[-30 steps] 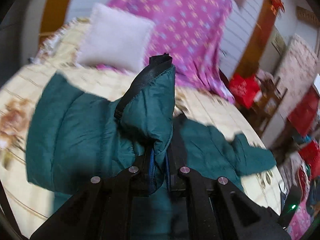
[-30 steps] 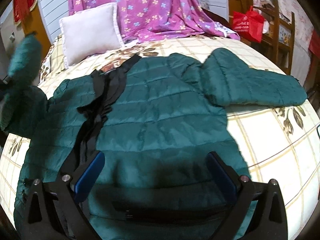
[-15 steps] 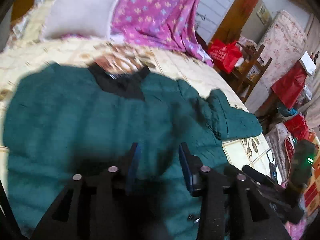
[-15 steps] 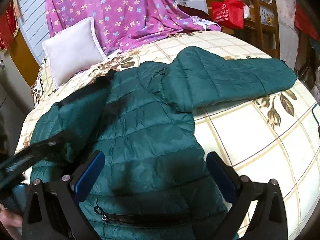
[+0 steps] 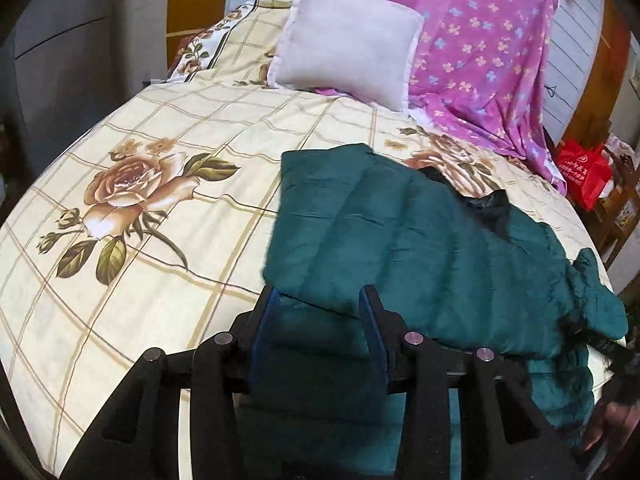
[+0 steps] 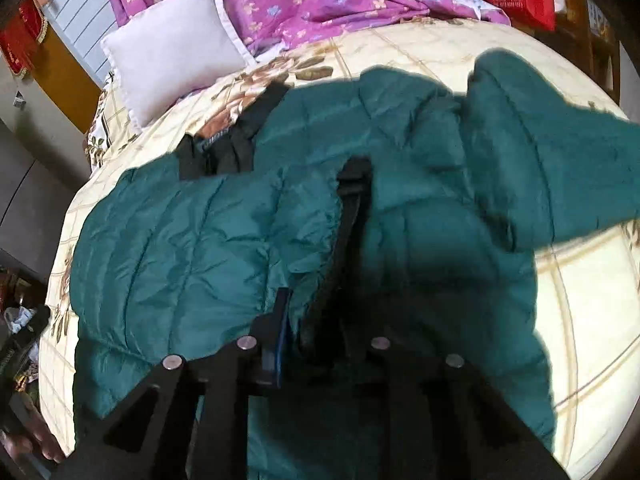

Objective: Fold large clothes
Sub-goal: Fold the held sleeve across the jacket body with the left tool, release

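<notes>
A dark green quilted jacket [image 5: 420, 248] with a black collar [image 6: 236, 136] lies on the flowered bedspread [image 5: 132, 216]. Its left sleeve [image 6: 192, 248] lies folded across the body. Its right sleeve [image 6: 560, 168] stretches out to the right. My left gripper [image 5: 318, 312] is open and empty, its blue pads just above the jacket's near edge. My right gripper [image 6: 320, 320] is shut on the jacket's black front edge [image 6: 352, 216], with green fabric bunched between the fingers.
A white pillow [image 5: 344, 36] and a purple flowered sheet [image 5: 480, 40] lie at the head of the bed. A red bag [image 5: 584, 172] and wooden furniture stand to the right of the bed. A hand [image 5: 616, 428] shows at the lower right.
My left gripper let go of the sleeve, laid it across the jacket and drew back open. My right gripper went from wide open to shut on the jacket's front edge.
</notes>
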Available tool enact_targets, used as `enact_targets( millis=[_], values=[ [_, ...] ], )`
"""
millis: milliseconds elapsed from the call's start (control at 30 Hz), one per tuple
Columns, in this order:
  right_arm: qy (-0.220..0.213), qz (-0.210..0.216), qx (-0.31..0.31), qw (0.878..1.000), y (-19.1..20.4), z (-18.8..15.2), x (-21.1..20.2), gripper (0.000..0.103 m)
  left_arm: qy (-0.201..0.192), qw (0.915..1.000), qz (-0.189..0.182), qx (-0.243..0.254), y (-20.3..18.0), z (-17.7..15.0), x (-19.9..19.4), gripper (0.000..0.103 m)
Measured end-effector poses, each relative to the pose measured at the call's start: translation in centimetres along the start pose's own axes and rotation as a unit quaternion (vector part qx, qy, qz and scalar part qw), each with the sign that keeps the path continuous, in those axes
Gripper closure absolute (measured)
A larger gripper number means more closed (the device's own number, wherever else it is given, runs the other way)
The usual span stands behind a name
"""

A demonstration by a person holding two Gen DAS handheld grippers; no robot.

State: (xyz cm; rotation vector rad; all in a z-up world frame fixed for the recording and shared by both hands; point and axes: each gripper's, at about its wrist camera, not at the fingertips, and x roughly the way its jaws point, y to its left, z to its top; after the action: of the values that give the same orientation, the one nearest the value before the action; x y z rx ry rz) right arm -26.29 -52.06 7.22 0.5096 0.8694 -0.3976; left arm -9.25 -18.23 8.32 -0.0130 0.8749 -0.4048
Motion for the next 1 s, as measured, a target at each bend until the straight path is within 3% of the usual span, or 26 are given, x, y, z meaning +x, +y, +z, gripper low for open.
enact_targets(
  millis=[100,267,367,467,500,600,700,833,1000],
  values=[
    [-0.059,-0.057,-0.049,0.995,0.3,2.1,-1.5,0.089,-0.008,0.9998,0.015,-0.004,-0.4,0.7,1.0,0.080],
    [-0.049,-0.112,-0.055,0.991,-1.2,3.8,1.9,0.089,0.029,0.9994,0.017,-0.005,-1.8,1.6,5.5,0.080],
    [-0.040,-0.105,-0.070,0.991,-1.7,3.7,2.6,0.084,0.029,0.9991,0.031,0.002,-2.6,1.6,6.2,0.080],
    [-0.064,-0.115,-0.046,0.990,-2.8,3.3,-0.2,0.060,0.009,0.9999,0.013,0.004,-3.3,1.9,5.1,0.080],
    [-0.081,-0.113,-0.036,0.990,-2.9,3.2,-1.4,0.056,0.001,0.9999,0.011,0.005,-3.5,2.0,4.7,0.080],
    [-0.091,-0.067,-0.046,0.993,-1.9,3.5,-2.6,0.056,-0.016,0.9998,0.003,0.012,-4.7,2.6,4.4,0.080],
    [-0.052,-0.020,-0.077,0.996,0.0,3.9,-0.5,0.056,0.000,0.9997,-0.001,0.025,-6.5,2.8,6.1,0.080],
    [-0.023,-0.076,-0.108,0.991,0.8,4.1,4.4,0.056,0.022,0.9975,0.032,0.059,-8.1,2.0,8.5,0.080],
    [-0.009,-0.069,-0.098,0.993,0.5,4.2,4.4,0.056,0.006,0.9965,0.043,0.071,-8.5,1.3,8.6,0.080]
  ],
)
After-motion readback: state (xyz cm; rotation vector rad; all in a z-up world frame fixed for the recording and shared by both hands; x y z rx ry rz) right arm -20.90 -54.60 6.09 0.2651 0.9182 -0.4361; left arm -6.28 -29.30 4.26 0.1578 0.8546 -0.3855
